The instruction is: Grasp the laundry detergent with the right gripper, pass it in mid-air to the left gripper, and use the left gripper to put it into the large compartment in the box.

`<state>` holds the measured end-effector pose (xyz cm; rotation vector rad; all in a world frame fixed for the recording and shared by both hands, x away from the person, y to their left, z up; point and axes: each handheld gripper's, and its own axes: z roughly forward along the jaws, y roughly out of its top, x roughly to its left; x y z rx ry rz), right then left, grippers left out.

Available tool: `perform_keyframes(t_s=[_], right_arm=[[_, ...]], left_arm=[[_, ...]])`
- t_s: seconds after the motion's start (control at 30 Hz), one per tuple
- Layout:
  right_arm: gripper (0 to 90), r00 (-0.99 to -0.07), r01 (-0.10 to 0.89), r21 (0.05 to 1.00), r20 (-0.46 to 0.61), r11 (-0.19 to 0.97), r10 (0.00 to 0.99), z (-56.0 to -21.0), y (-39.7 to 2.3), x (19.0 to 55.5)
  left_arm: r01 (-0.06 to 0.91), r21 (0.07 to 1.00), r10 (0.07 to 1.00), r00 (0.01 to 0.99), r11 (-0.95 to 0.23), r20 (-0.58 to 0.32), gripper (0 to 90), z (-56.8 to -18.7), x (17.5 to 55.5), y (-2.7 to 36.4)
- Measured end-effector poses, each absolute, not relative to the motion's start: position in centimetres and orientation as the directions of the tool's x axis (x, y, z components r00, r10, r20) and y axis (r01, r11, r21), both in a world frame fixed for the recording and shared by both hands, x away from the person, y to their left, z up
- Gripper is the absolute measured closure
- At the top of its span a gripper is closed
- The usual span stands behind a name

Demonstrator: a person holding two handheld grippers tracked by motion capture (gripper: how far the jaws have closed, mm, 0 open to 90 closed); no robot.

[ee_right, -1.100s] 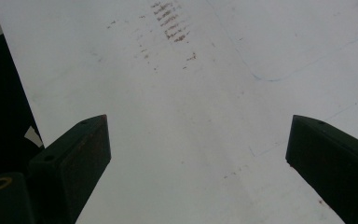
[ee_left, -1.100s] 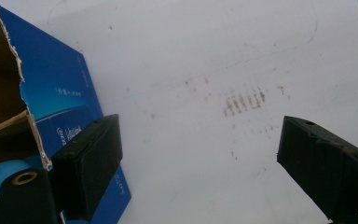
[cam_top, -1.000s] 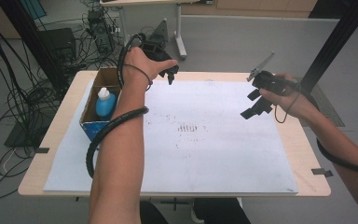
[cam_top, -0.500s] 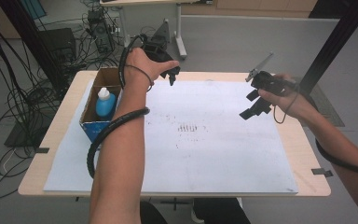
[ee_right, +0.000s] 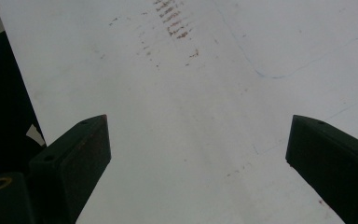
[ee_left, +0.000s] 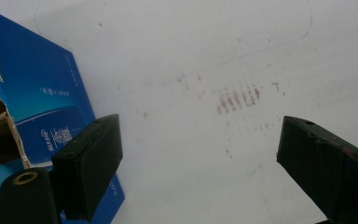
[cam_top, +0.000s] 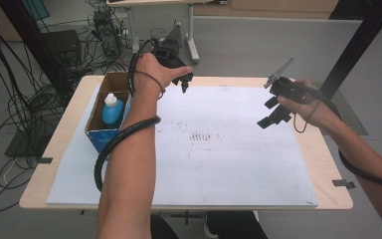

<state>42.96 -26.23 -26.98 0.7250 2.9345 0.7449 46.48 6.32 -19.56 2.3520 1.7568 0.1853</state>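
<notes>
White sheet (cam_top: 219,164) covers the tabletop (cam_top: 328,194); at far left sits the blue carton (cam_top: 99,137) with a blue bottle (cam_top: 112,109) inside. Left tongs (cam_top: 183,82) hover just right of the carton, spread, empty. Right tongs (cam_top: 273,112) hover far right, spread, empty.

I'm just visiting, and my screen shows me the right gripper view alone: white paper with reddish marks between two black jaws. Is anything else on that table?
Observer: Yes. In the high view a cardboard box with a blue outside stands at the white sheet's left edge.
Operator: Is something inside it?
Observer: A blue bottle with a white cap stands upright in it.
Operator: And the other gripper?
Observer: The left gripper is held above the sheet's far edge, just right of the box, its jaws apart with nothing between them.
Operator: Where is mine?
Observer: The right gripper is over the sheet's right part, also open and empty.
</notes>
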Motion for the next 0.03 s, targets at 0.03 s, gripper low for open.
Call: perform_keyframes(t_s=[0.03], right_arm=[[6.4, -0.891, 0.433, 0.457, 0.085, 0.777, 0.447, -26.97, -26.25, 42.94]], left_arm=[[0.933, 0.236, 0.959, 0.284, -0.271, -0.021, 14.5, -19.48, 46.44, 6.33]])
